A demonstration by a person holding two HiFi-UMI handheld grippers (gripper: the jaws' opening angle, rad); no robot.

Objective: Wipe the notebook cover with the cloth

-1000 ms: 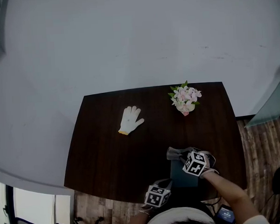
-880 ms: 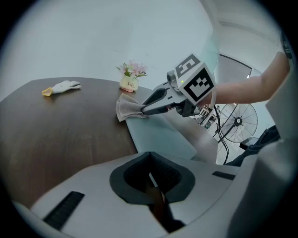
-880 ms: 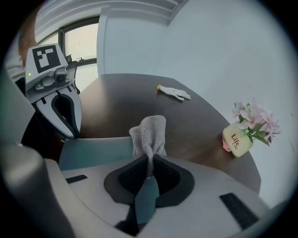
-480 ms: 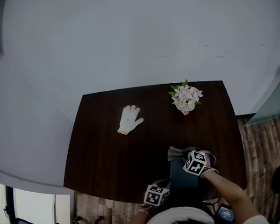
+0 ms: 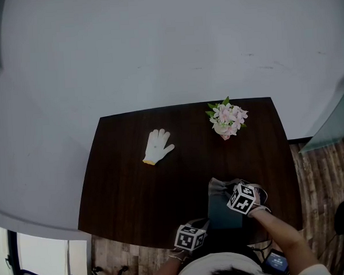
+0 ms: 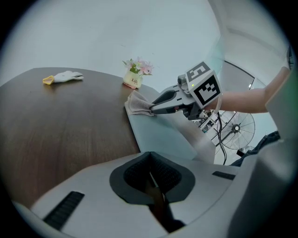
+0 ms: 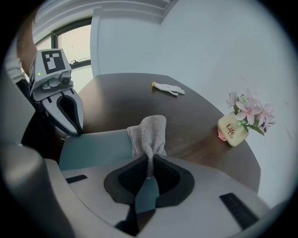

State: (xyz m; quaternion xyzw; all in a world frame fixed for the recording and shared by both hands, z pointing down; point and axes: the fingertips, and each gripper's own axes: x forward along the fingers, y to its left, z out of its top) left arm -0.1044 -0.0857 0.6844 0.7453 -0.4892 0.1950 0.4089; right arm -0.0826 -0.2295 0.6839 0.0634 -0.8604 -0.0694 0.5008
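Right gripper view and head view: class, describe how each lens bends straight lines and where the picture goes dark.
Right gripper view: the far edge of the table bows into an arc, the corners fall to black, yet the cloth is sharp. Head view: the table bulges barrel-like, its sides curving; the light is even and soft.

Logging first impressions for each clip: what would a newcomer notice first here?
The right gripper, shut on a grey cloth, holds it at the far end of a teal notebook lying at the dark table's near edge. The left gripper, jaws together, sits by the notebook's near end. Farther off lie a white glove on the left and a pot of pink flowers on the right.
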